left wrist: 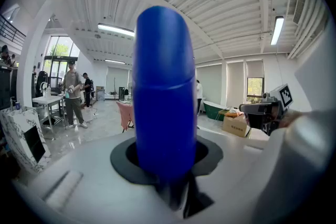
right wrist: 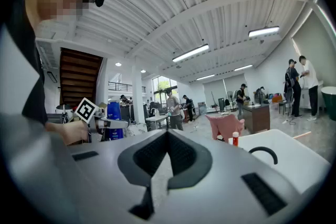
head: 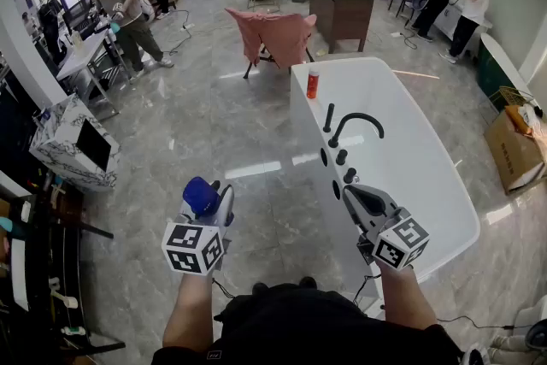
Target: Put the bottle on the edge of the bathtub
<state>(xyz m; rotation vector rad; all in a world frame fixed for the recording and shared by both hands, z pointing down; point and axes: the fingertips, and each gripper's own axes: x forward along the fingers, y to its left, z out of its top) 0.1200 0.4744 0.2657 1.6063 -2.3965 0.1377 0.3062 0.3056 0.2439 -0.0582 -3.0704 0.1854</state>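
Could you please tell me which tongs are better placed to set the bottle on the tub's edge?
Left. The left tongs already grip the blue bottle, beside the tub. The right tongs are shut and empty, though they hover nearer its edge.

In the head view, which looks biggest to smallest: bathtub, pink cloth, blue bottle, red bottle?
Largest first: bathtub, pink cloth, blue bottle, red bottle. The blue bottle sits nearest the camera, so that last ranking is unsure.

The left gripper [head: 210,201] holds a blue plastic bottle [head: 199,195] over the grey tiled floor [head: 231,132] beside a white oval bathtub [head: 410,111], whose far corner bears a small red bottle [head: 313,85], while the right gripper [head: 349,191] hovers above its near rim.
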